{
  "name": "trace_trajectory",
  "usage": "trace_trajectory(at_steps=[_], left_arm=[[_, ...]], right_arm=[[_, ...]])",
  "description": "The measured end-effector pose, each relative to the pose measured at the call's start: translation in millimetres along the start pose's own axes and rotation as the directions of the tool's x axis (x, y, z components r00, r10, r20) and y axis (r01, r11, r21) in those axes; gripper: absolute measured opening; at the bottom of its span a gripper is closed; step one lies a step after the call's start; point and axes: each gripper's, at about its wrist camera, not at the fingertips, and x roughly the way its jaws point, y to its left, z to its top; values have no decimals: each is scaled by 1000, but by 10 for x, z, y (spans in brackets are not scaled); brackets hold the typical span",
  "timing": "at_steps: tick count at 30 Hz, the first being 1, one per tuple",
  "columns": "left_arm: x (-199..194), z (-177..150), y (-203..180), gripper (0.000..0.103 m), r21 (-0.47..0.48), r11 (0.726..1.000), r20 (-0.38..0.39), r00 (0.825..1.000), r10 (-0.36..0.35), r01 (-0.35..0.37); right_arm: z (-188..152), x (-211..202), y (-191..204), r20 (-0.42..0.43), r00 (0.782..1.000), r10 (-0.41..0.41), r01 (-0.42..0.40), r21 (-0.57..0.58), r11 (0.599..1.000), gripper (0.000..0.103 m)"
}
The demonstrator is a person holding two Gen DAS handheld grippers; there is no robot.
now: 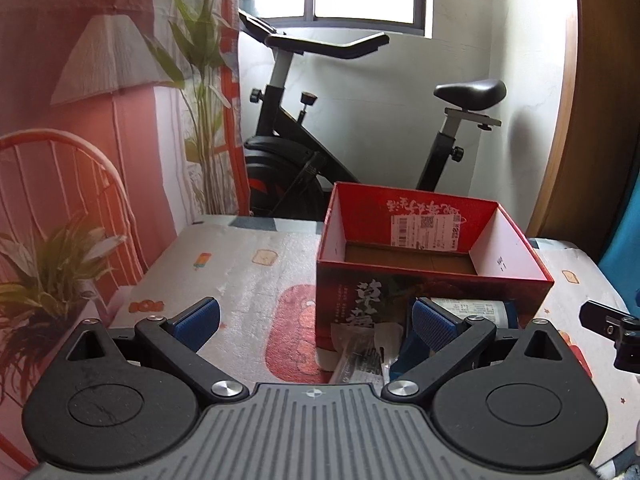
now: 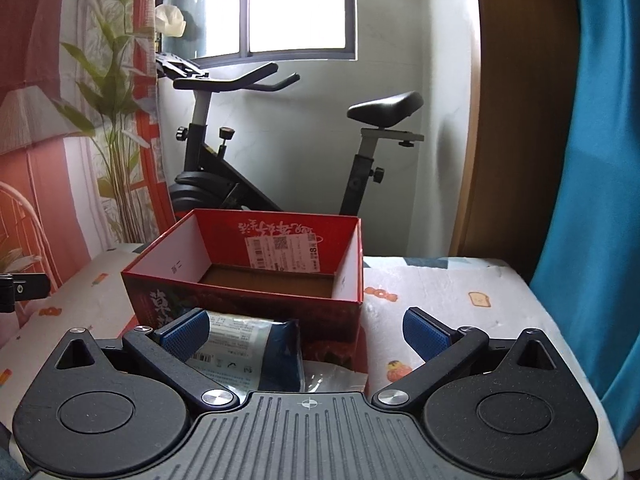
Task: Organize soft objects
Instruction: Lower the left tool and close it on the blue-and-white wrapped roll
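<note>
An open red cardboard box (image 1: 424, 284) stands on the patterned table cover, empty inside; it also shows in the right wrist view (image 2: 244, 300). In front of it lie a soft blue-and-white packet (image 2: 256, 344) and a clear plastic-wrapped packet (image 1: 360, 354). The blue packet shows in the left wrist view (image 1: 476, 312) beside my right finger pad. My left gripper (image 1: 316, 322) is open and empty, low over the table in front of the box. My right gripper (image 2: 308, 332) is open and empty, with its left pad (image 2: 184, 332) next to the blue packet.
The table cover (image 1: 248, 272) carries cartoon prints. An exercise bike (image 1: 304, 152) stands behind the table under a window. A printed curtain with plants (image 1: 120, 120) hangs on the left. A blue curtain (image 2: 592, 200) hangs on the right beside a wooden panel (image 2: 516, 120).
</note>
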Motion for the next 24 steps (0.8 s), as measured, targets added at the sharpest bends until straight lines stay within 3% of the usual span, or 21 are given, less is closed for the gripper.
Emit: trace_trajectory(at_steps=[4, 12, 16, 18, 21, 24], left_arm=[[260, -51, 0, 103, -31, 997, -66, 995, -69, 67], [706, -177, 5, 103, -48, 998, -164, 985, -45, 38], [827, -229, -156, 101, 47, 999, -162, 987, 5, 3], [886, -244, -173, 85, 41, 999, -173, 985, -28, 35], [981, -255, -189, 71, 29, 996, -188, 979, -79, 86], [1072, -282, -213, 69, 27, 988, -195, 970, -147, 155]], right_arm=[[-105, 203, -63, -20, 998, 52, -52, 27, 998, 103], [-266, 533, -127, -71, 993, 95, -92, 35, 995, 88], [-341, 708, -156, -93, 991, 95, -91, 45, 995, 76], [-376, 788, -162, -108, 989, 100, -96, 45, 994, 71], [-438, 897, -165, -135, 984, 119, -113, 51, 992, 60], [-488, 988, -163, -154, 978, 139, -132, 57, 990, 55]])
